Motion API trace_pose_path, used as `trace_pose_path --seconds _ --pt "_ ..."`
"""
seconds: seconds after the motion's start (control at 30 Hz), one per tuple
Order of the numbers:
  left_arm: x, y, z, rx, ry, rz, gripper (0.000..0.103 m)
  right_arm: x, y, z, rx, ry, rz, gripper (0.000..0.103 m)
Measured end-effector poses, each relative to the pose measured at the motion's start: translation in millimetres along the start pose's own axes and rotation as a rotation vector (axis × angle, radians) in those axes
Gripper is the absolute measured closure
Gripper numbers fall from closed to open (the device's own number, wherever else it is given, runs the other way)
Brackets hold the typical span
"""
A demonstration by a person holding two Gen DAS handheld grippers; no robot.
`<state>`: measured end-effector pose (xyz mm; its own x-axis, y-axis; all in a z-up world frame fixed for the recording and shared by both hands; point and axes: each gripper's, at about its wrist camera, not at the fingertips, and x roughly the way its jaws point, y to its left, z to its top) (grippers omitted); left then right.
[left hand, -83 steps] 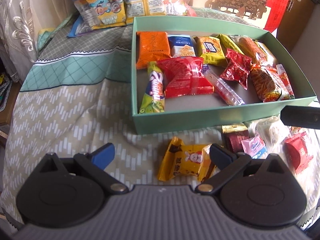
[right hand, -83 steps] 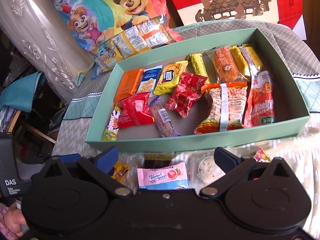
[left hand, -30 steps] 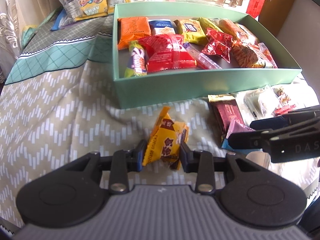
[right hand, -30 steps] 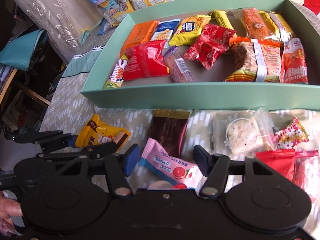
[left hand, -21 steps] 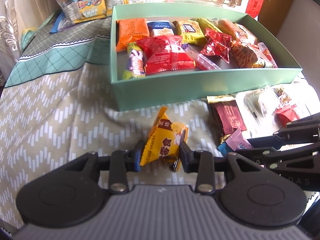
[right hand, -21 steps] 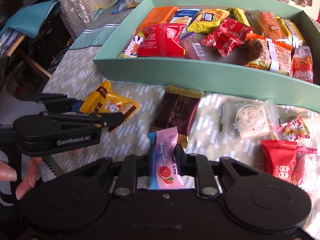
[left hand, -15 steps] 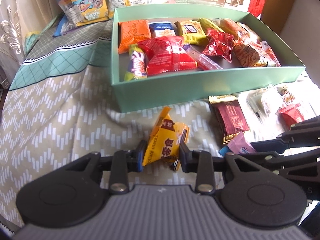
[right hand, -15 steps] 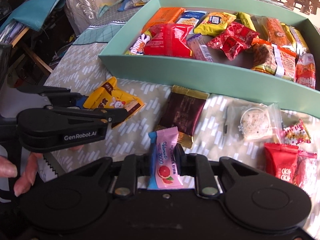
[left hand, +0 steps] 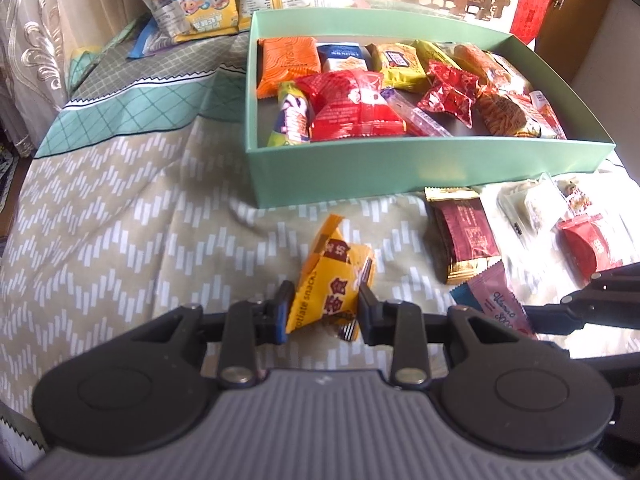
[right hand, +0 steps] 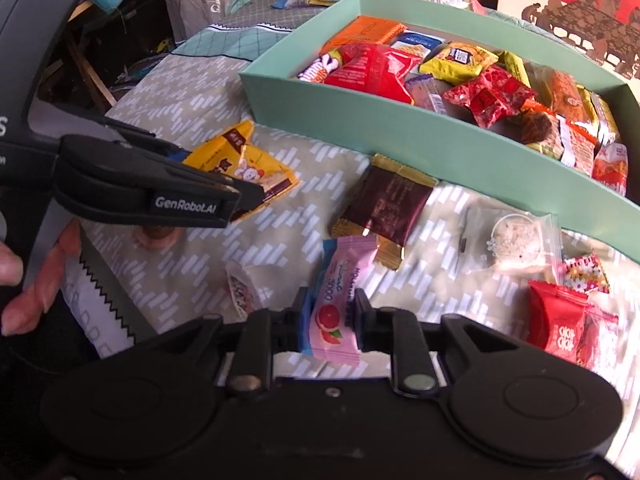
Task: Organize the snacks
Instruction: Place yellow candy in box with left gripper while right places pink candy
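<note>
My left gripper (left hand: 322, 312) is shut on a yellow snack packet (left hand: 332, 276), held just above the patterned cloth in front of the green box (left hand: 420, 164). The packet also shows in the right wrist view (right hand: 244, 164), between the left gripper's fingers (right hand: 160, 196). My right gripper (right hand: 330, 324) is shut on a pink vitamin candy packet (right hand: 338, 300), also visible in the left wrist view (left hand: 496, 304). The green box (right hand: 400, 132) holds several wrapped snacks.
A dark brown packet (right hand: 384, 204), a clear bag with a white cake (right hand: 512, 240), a red packet (right hand: 560, 320) and a small floral sweet (right hand: 584, 272) lie on the cloth before the box. Large snack bags (left hand: 200, 12) stand behind the box. The cloth drops off at left.
Both grippers closed on their packets and lifted them slightly; the right gripper with the pink packet has drawn back and swung right, the left holds the yellow packet nearly still.
</note>
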<state>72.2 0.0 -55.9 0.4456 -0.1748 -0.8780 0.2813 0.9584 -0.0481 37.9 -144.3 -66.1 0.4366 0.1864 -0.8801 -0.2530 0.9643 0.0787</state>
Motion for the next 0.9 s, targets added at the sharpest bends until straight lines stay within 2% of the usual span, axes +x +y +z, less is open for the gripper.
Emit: trace_pose_path --seconds 0.3,0.5,0.67,0.9 --pt "-37 12 3 -0.039 -0.038 -0.073 0.072 -40 -31 10 0.159 -0.09 0.098 0.082" --pt "-53 6 42 -0.039 -0.114 -0.092 0.072 -62 -56 43 0.225 -0.177 0.119 0.082" --pt "-42 -3 86 -0.019 -0.147 -0.082 0.072 -57 -73 85 0.284 -0.214 0.127 0.082" --pt "-3 -5 106 -0.012 -0.084 -0.059 0.072 -27 -88 120 0.339 -0.182 0.119 0.082"
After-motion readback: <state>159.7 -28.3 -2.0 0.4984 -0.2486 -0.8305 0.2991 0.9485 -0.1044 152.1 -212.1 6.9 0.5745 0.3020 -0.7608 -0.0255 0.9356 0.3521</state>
